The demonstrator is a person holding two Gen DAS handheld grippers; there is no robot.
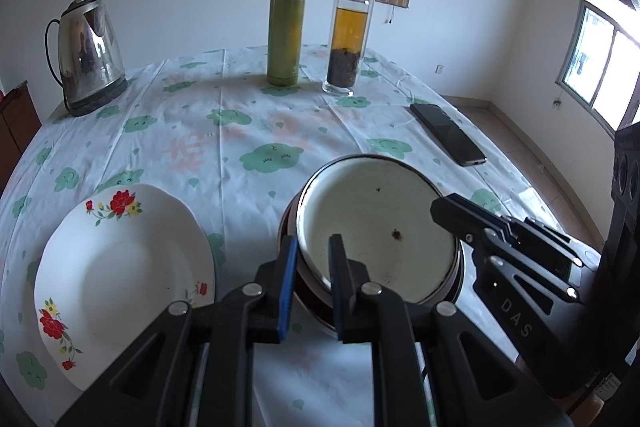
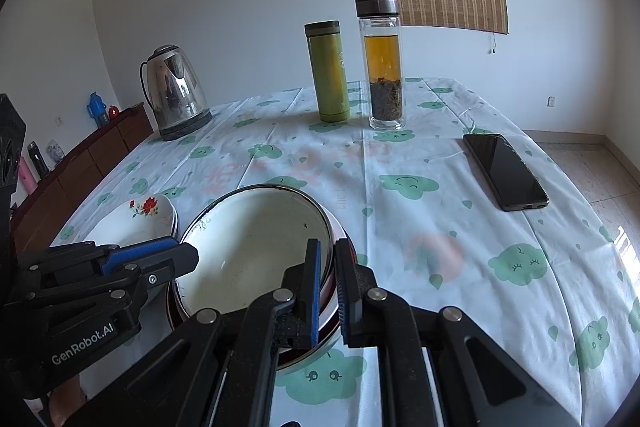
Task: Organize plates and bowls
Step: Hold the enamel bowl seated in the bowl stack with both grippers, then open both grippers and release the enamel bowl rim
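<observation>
I have both grippers on the same enamel bowl (image 1: pixel 380 227); it sits nested in a dark-rimmed bowl (image 2: pixel 336 311) on the table (image 1: pixel 240 131), and each gripper bites the rim from an opposite side. My left gripper (image 1: pixel 314 291) has its fingers (image 1: pixel 289 287) narrowed onto the near-left rim, one blue pad outside the wall and the other inside the bowl; they look to be pinching the rim, though the exact contact is hidden behind the pads. My right gripper (image 2: pixel 326 291) does the same on the right rim, its fingers (image 2: pixel 313 287) close together with the wall of the bowl between them; in the left wrist view it reaches in from the right of my left fingers, its tip over the bowl's edge.

Just left of the left fingers lies a white plate with red flowers (image 1: pixel 120 275), flat on the table and apart from the bowls; ahead of both pairs of fingers, well beyond the bowl, stand a green flask (image 1: pixel 285 35) and a glass tea bottle (image 1: pixel 348 35) side by side; far left ahead sits a steel kettle (image 1: pixel 88 55); ahead and to the right of the fingers a black phone (image 2: pixel 506 171) lies flat on the cloud-print tablecloth (image 2: pixel 440 227).
</observation>
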